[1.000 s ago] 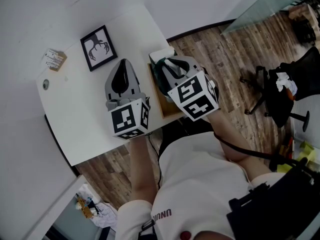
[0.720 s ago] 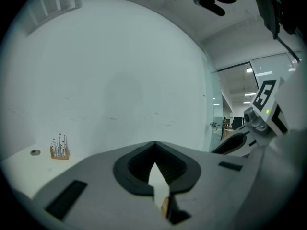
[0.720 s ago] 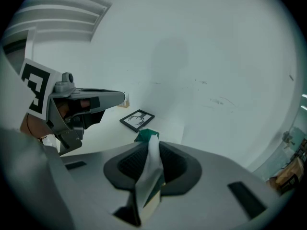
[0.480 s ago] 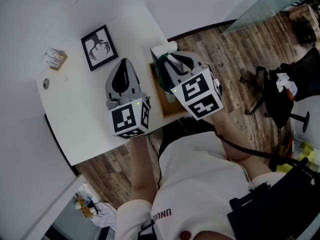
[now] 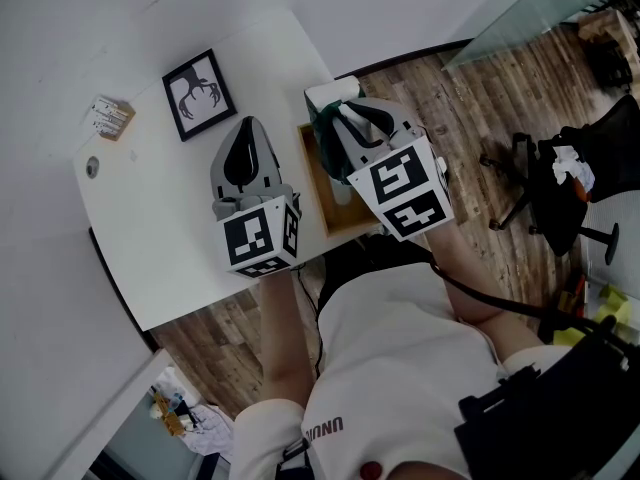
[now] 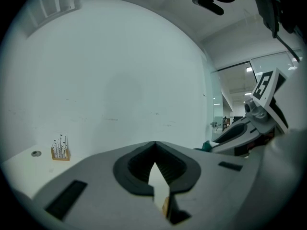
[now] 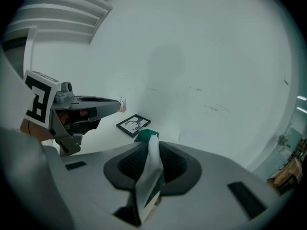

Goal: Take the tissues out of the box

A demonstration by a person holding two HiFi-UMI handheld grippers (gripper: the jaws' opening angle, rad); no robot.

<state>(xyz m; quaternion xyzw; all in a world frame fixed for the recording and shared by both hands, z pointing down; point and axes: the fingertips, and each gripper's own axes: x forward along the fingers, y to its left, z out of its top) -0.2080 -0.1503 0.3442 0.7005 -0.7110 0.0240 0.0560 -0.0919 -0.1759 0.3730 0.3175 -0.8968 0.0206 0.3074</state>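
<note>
My right gripper [image 5: 335, 114] hovers over a shallow wooden box [image 5: 318, 186] at the right edge of the white table [image 5: 150, 233]. Its jaws are shut on a white tissue [image 7: 151, 169], whose end [image 5: 332, 94] sticks out past the tips. A dark green wrapper [image 7: 144, 136] shows beside the tissue at the jaw tips, and as a dark green patch [image 5: 322, 136] under the gripper. My left gripper [image 5: 243, 130] hangs over the middle of the table, shut and holding nothing [image 6: 154, 145]. It stands left of the box and apart from it.
A black-framed picture [image 5: 197, 95] lies on the table beyond the left gripper. A small card holder [image 5: 109, 119] sits at the far left. A black office chair [image 5: 560, 188] stands on the wooden floor to the right. The person's torso is close to the table's near edge.
The right gripper has shifted slightly right and away from the box, and the white tissue end has risen farther with it. The left gripper has stayed still.
</note>
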